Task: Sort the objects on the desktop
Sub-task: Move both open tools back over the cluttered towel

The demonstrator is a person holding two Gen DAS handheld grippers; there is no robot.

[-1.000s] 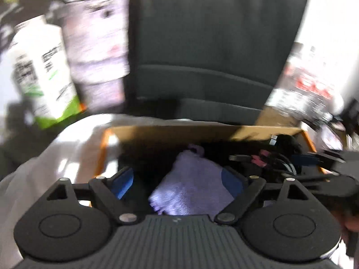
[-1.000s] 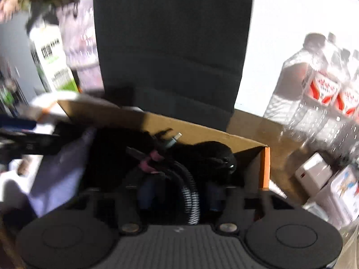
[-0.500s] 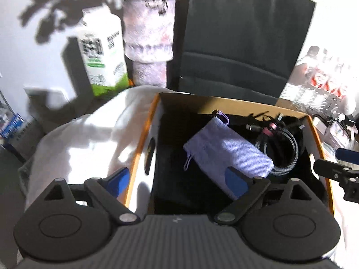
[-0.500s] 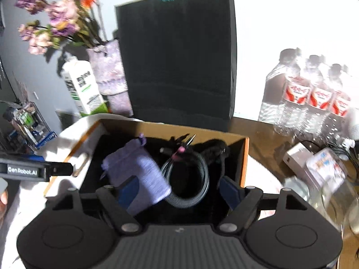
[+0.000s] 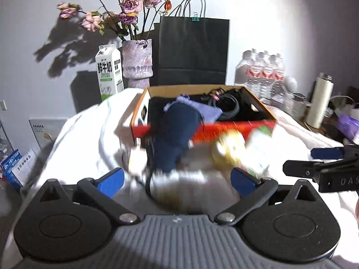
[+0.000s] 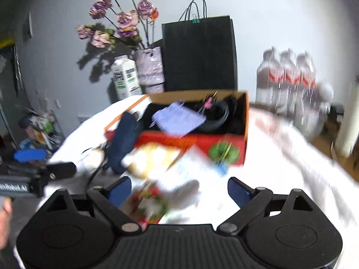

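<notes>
Tongs come first in both views: the left tongs have their blue pads spread as wide as they go and are opening further, with nothing pressed between them; the right tongs are also wide and opening, equally empty. Just beyond the pads, on the white cloth that covers the table, lies a blurred heap of loose items: a yellowish packet, a white-and-green one, a red-and-green wrapper nearer the right tongs, none sharp enough to name. A dark blue pouch lies against the near red wall of the cardboard box, its top end over the rim. Inside the box rest a lilac drawstring bag and a coiled black cable beside it. Behind stand a milk carton, a vase of dried roses, a black paper bag and a pack of water bottles.

Sorting looks partly done, in my judgement: the bag and the cable are in the box, while the heap and the blue pouch remain outside it.

Compared with a second ago, both cameras have pulled well back from the box: then they looked straight down into it, with the left pads either side of the lilac bag and the right ones at the cable. Both pairs of tongs have widened since, the right markedly.
</notes>
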